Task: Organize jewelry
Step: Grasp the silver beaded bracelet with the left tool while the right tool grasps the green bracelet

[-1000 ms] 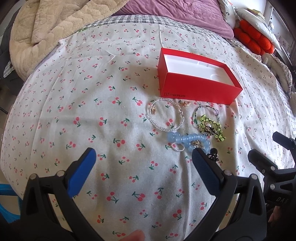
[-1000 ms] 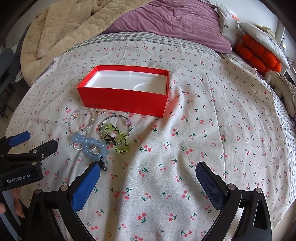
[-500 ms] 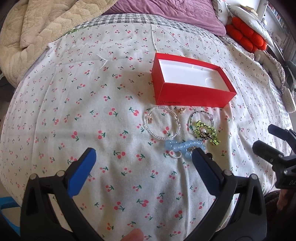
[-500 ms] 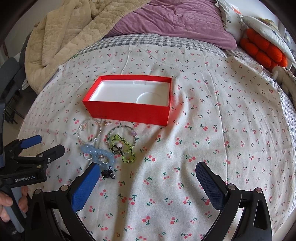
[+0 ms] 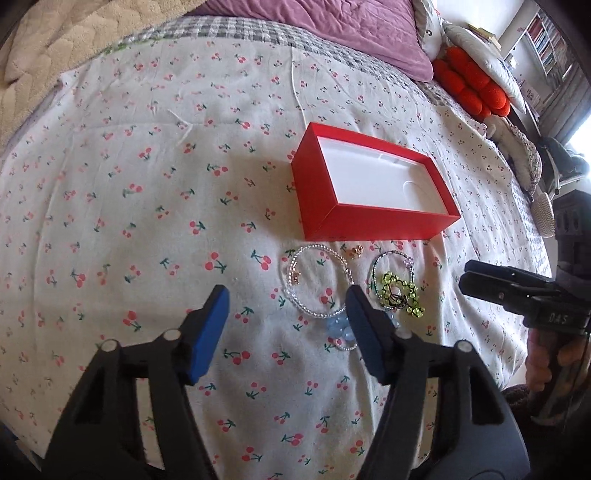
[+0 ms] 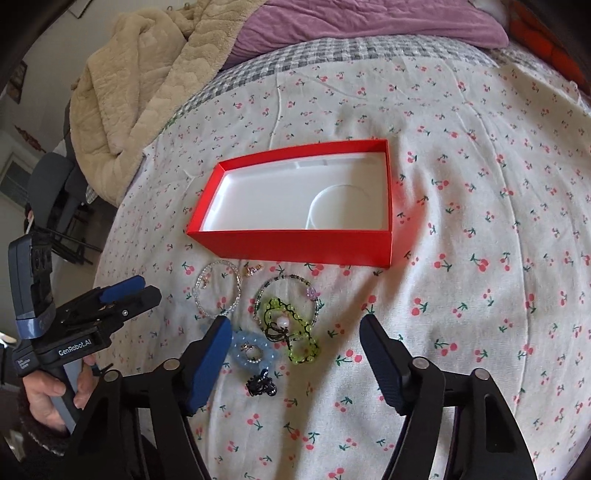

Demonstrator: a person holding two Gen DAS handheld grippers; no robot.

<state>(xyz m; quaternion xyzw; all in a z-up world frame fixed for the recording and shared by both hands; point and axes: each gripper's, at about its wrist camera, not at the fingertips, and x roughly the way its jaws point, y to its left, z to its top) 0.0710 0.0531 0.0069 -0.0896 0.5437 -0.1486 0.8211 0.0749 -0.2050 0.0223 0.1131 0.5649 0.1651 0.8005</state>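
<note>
A red box (image 5: 373,226) with a bare white inside lies open on the cherry-print bedsheet, also in the right wrist view (image 6: 295,246). In front of it lie a clear bead bracelet (image 5: 312,314) (image 6: 238,284), a dark bead bracelet (image 5: 391,254) (image 6: 284,278), a green one (image 5: 400,295) (image 6: 295,332), a pale blue one (image 5: 336,328) (image 6: 255,347), a small gold piece (image 5: 354,252) and a black trinket (image 6: 262,386). My left gripper (image 5: 286,291) (image 6: 150,288) hovers left of the pile, jaws closing on nothing. My right gripper (image 6: 294,320) (image 5: 468,275) hangs above the green and blue bracelets, jaws closing, pads touching nothing.
A beige blanket (image 6: 129,92) is heaped at the far left and a purple quilt (image 6: 369,26) across the head of the bed. Orange cushions (image 5: 469,88) sit at the far right. A person's hand (image 6: 48,391) grips the left handle.
Both pairs of jaws have narrowed from wide open. Both grippers have moved in over the jewelry, which now looks larger and nearer the fingertips.
</note>
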